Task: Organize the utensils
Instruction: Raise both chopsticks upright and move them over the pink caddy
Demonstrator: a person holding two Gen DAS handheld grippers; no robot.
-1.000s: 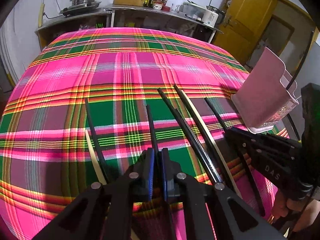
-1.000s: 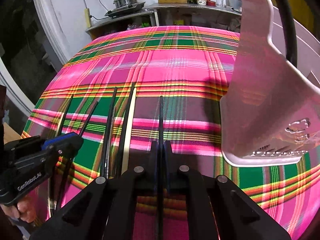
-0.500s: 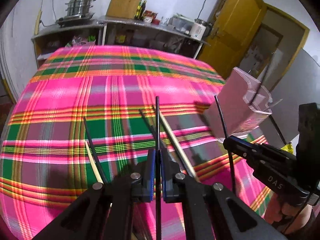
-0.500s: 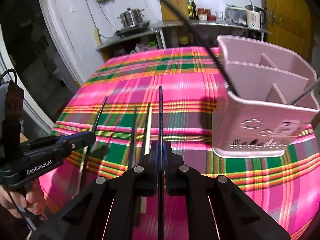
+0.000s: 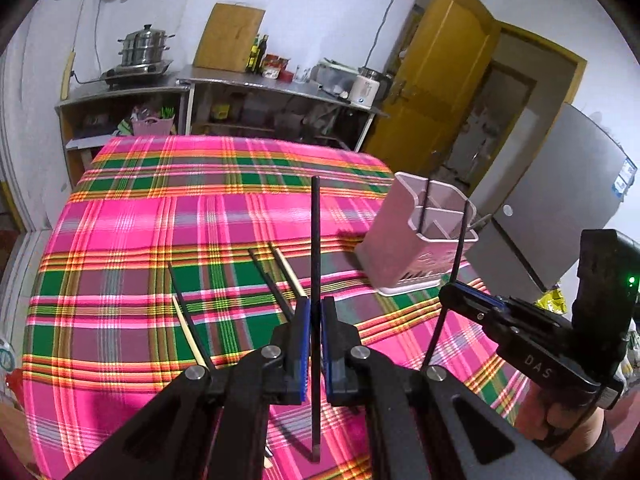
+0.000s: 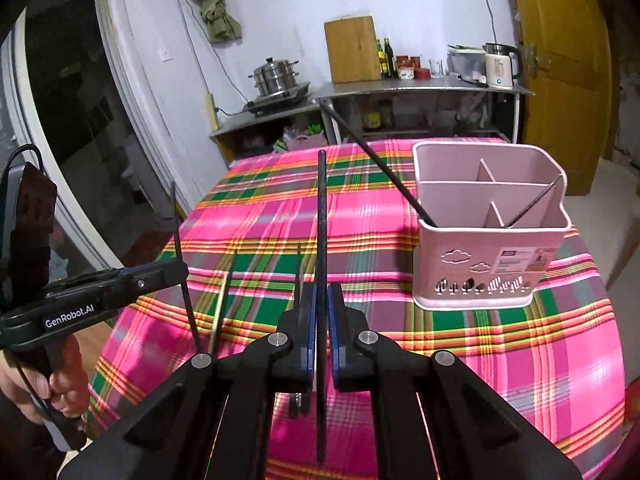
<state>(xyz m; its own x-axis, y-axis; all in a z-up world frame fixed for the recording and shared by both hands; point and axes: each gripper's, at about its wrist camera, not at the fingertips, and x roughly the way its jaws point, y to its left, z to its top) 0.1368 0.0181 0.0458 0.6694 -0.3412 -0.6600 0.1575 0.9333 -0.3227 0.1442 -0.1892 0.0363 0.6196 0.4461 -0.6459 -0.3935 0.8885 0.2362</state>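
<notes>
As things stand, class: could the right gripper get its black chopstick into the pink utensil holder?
Probably yes. The right gripper, shut on a black chopstick, is lifted off the table, and the pink utensil holder stands ahead to its right, open-topped, with nothing between.

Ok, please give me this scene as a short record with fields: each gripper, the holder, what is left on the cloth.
left gripper: shut on a black chopstick, lifted off the cloth
right gripper: shut on a black chopstick, lifted off the cloth
holder: pink, upright on the cloth, with dividers; two dark chopsticks lean in it, in separate compartments
cloth: pink and green plaid
left on cloth: two black chopsticks and two pale ones, lying loose
</notes>
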